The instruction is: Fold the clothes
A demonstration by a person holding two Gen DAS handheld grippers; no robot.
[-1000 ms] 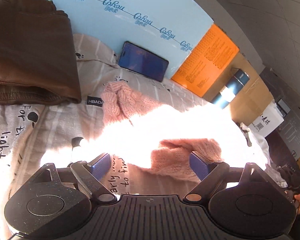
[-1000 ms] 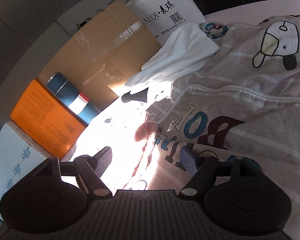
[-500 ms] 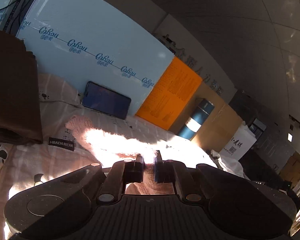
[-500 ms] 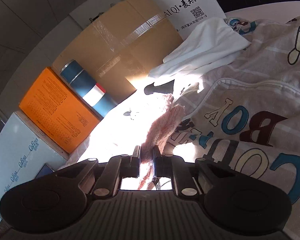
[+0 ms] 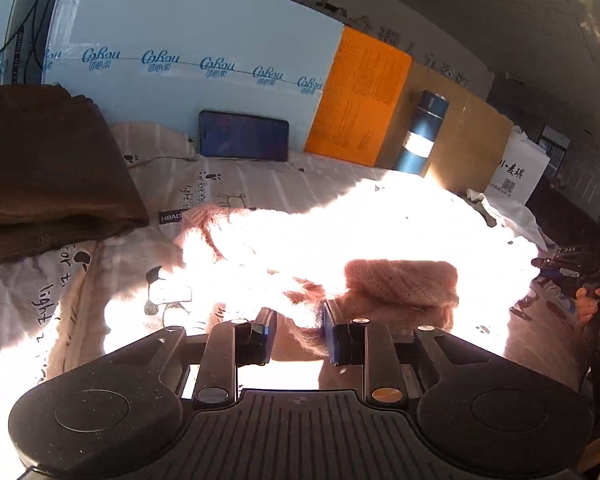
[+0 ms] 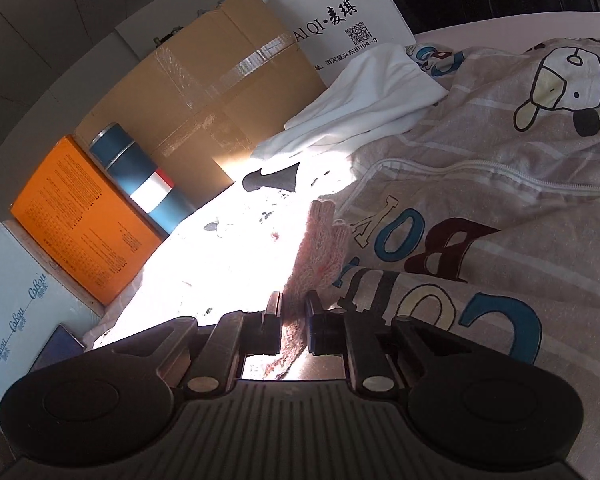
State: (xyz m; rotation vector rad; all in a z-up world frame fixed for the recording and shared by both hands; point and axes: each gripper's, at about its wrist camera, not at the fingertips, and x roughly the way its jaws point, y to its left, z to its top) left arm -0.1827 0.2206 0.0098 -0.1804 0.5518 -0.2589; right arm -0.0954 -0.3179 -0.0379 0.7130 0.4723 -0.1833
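A pink knitted garment (image 5: 400, 284) lies on a printed beige bedsheet (image 5: 236, 188), partly washed out by bright sunlight. My left gripper (image 5: 298, 320) has its jaws slightly parted with pink knit fabric between them. My right gripper (image 6: 293, 314) is nearly closed on the other end of the pink garment (image 6: 320, 248), which runs up from between its fingers. The right gripper and the hand holding it also show at the right edge of the left wrist view (image 5: 572, 264).
A folded brown garment (image 5: 44, 168) lies at the left. A phone (image 5: 244, 136), a light blue box (image 5: 180, 56), an orange box (image 5: 360, 100), a blue flask (image 5: 420, 140), a cardboard box (image 6: 204, 92) and a white bag (image 6: 340, 24) line the back. White cloth (image 6: 360, 112) lies by the bag.
Both grippers closed on the pink garment from wide open one second ago. Since half a second ago the left jaws have parted a little and the garment's end lies folded over.
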